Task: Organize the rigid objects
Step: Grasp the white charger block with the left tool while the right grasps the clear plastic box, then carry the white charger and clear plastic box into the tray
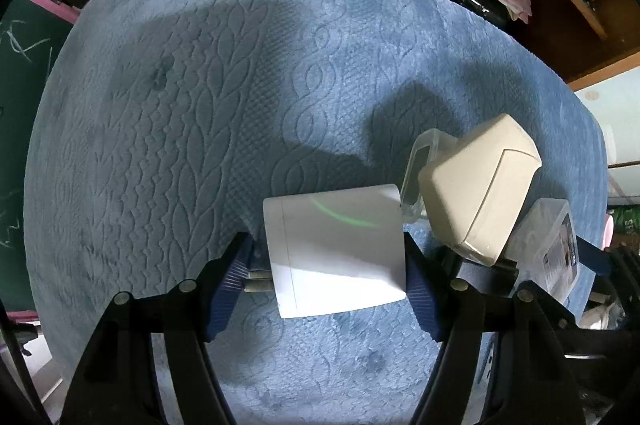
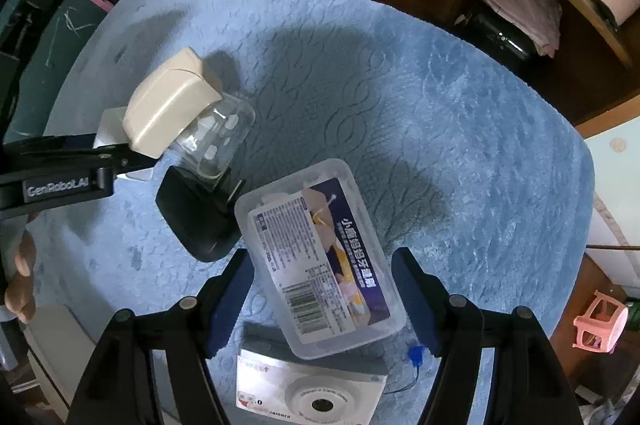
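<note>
My left gripper [image 1: 326, 265] points down at a blue blanket [image 1: 180, 125] and is shut on a white plug adapter [image 1: 336, 249]. One pad sits on the prongs, the other on the far side. Beside it a beige box [image 1: 480, 185] leans on a clear glass jar [image 1: 420, 165]. My right gripper [image 2: 322, 273] is shut on a clear plastic box [image 2: 320, 257] with a printed label, held tilted over a white camera box [image 2: 312, 393]. A black adapter [image 2: 196, 213] lies just left of it, near the jar [image 2: 220, 133] and the beige box [image 2: 168, 105].
The blanket [image 2: 460, 145] covers a rounded surface, and the objects cluster on one side of it. A hand [image 2: 20, 285] holds the left tool at the edge. Wooden furniture with folded cloth [image 2: 520, 1] stands behind, and a pink stool [image 2: 600, 321] is on the floor.
</note>
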Tool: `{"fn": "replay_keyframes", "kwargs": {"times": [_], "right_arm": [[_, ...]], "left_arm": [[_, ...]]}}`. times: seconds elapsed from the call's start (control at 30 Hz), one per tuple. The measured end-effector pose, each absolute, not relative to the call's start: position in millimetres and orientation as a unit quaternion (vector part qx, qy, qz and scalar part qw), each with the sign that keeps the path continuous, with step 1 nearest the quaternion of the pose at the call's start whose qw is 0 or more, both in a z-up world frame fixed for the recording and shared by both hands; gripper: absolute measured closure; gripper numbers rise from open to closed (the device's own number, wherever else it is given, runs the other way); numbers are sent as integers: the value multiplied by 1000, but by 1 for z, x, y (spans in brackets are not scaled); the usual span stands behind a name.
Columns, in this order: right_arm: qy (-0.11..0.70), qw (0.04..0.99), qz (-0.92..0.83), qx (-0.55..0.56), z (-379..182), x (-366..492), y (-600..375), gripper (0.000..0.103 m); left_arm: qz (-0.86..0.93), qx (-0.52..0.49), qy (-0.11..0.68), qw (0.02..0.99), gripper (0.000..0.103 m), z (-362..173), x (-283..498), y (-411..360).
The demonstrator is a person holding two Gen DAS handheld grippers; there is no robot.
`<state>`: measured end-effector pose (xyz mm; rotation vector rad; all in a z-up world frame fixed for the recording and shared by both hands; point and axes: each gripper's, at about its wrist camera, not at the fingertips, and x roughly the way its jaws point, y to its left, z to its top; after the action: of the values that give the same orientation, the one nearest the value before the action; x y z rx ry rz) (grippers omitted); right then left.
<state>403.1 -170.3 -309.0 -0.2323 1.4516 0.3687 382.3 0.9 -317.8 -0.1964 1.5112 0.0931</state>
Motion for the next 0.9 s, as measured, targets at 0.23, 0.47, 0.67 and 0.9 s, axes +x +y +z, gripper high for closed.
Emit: {"fn": "replay_keyframes", "kwargs": {"times": [0.23, 0.47, 0.67, 0.9], "right_arm": [[668, 722, 151, -97, -325, 408, -174, 32], [655, 742, 131, -64, -307, 398, -189, 36], [629, 767, 125, -20, -264, 382, -205, 36], [581, 802, 140, 9, -189, 347, -210, 36]], "left_arm": [[40, -87, 684, 723, 29, -313, 373, 7], [45, -91, 680, 726, 29, -296, 357, 19], [38, -88, 672, 735, 29, -259, 340, 23], [21, -81, 642, 762, 29, -191, 309, 24]]}}
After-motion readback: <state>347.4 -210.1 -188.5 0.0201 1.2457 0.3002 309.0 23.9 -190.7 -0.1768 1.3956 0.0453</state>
